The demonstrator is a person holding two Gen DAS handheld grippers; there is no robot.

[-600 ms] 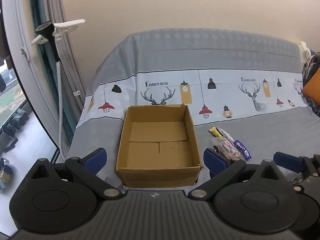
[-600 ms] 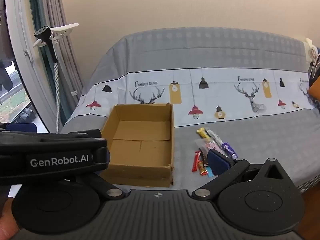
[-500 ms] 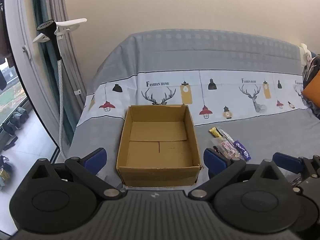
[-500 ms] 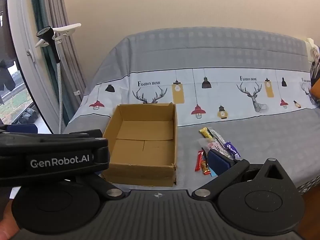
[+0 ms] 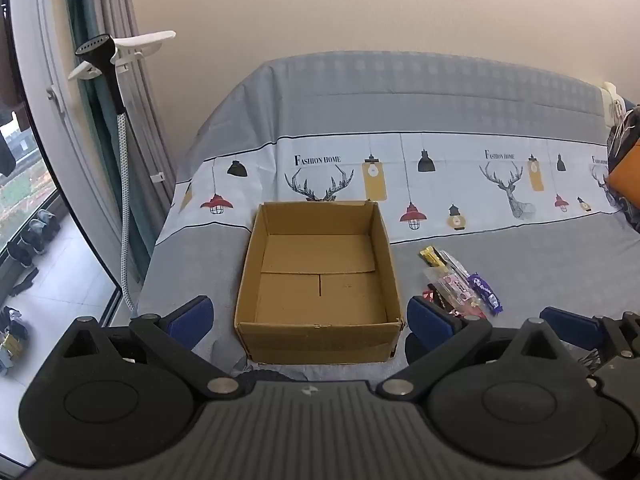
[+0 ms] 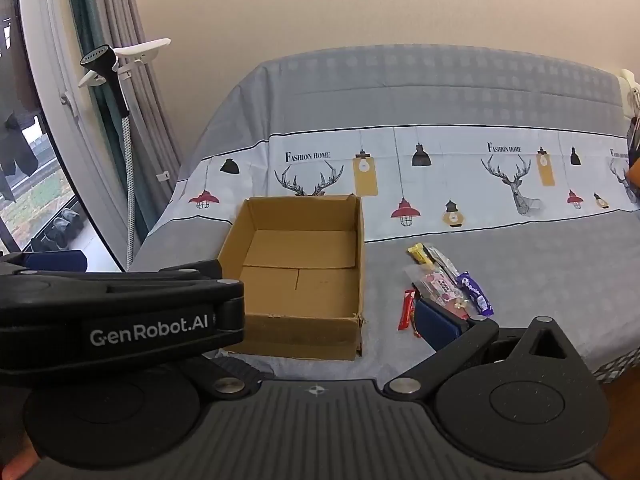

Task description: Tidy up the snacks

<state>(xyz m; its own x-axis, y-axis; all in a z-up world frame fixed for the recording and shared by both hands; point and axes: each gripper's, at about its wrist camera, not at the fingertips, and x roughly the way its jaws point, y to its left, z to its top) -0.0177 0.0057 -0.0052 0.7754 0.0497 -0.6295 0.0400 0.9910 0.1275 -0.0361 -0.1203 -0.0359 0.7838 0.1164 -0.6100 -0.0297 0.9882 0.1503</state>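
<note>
An open, empty cardboard box (image 5: 320, 322) sits on the bed; it also shows in the right wrist view (image 6: 296, 332). A small pile of wrapped snacks (image 5: 460, 284) lies to its right, with a purple bar, a pink packet, a gold bar and a red bar (image 6: 406, 308). My left gripper (image 5: 308, 320) is open and empty, its blue pads either side of the box's near wall. My right gripper (image 6: 320, 320) is open and empty; its right pad (image 6: 436, 320) is just in front of the snacks, and its left finger is hidden behind the left gripper's body (image 6: 120, 320).
The bed has a grey and white printed cover (image 5: 440, 184). A garment steamer on a stand (image 5: 116, 88) and curtains stand at the left by a window. An orange item (image 5: 624, 180) lies at the far right edge.
Both views shifted slightly; the box and snacks sit a little further right in the right wrist view. Nothing was grasped or moved.
</note>
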